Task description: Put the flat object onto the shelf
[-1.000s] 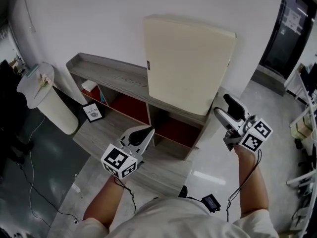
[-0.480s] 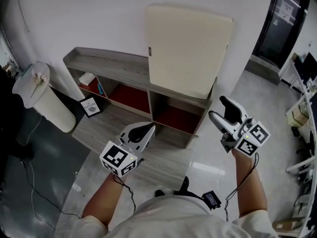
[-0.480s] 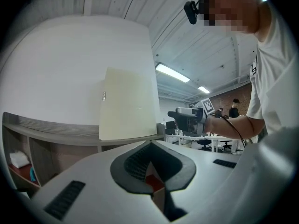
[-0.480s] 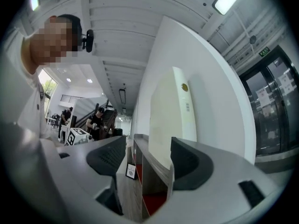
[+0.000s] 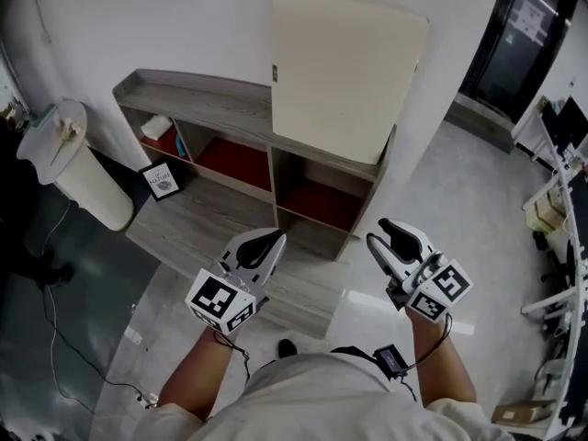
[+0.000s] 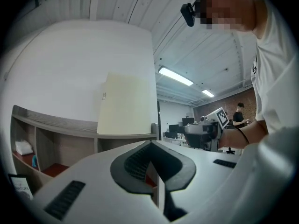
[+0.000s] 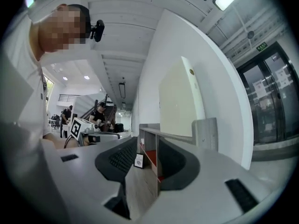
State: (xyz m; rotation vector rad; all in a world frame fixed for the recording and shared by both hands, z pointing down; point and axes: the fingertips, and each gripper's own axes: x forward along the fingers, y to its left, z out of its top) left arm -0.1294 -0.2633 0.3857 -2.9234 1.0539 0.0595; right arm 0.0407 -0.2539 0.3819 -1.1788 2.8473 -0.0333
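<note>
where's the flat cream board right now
Head view, top centre: the board stands upright on top of the grey shelf, at its right end, against the white wall.

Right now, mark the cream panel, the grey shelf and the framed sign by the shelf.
cream panel (image 5: 344, 72), head view, middle of front face.
grey shelf (image 5: 197, 99), head view, bare top board.
framed sign (image 5: 163, 180), head view, its centre.

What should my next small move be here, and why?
Probably just finish closing the right gripper and lower both hands: the board already stands on the shelf against the wall, the right jaws have just been closing on nothing, and the left gripper is shut and empty.
</note>
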